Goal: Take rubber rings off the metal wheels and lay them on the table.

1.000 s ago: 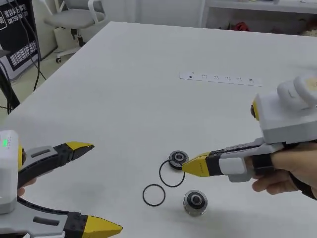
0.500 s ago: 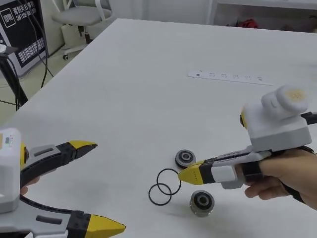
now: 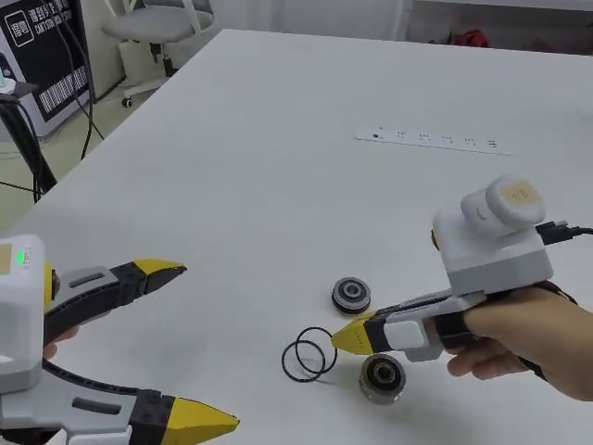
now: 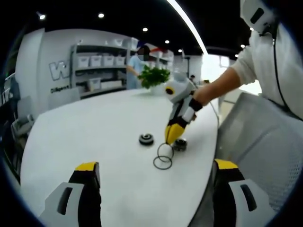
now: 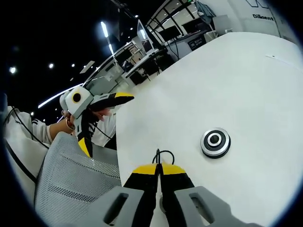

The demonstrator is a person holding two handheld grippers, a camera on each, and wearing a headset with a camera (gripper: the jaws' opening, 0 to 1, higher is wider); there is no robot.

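Since one second ago the second rubber ring [image 3: 313, 329] has come clear of the upper metal wheel [image 3: 351, 295] and been drawn toward the lower left of the frame, so that it now overlaps the first rubber ring [image 3: 284, 360]. Head view: both rings lie just below centre on the white table [image 3: 278, 139], between the upper wheel and the lower metal wheel [image 3: 383, 376]. The right gripper [image 3: 345, 338] enters from the right, its yellow tips pressed together at the edge of the second ring. The left gripper [image 3: 199, 348] sits at lower left, jaws spread wide and empty, well apart from the work. A power strip [image 3: 434, 141] lies in the upper right. Left gripper view: beyond the two spread jaws, the right gripper [image 4: 171, 137] points down at centre. The second ring [image 4: 165, 150] tilts up toward its tip while the first ring [image 4: 162, 162] lies flat. Right gripper view: the jaws rise closed from the bottom edge, and a thin black loop of the second ring [image 5: 163, 152] shows just past their tips, apparently pinched. One wheel [image 5: 215, 142] stands right of centre. Judged from this, the ring is off its wheel but not yet released. Whether further rings remain on the wheels cannot be told.
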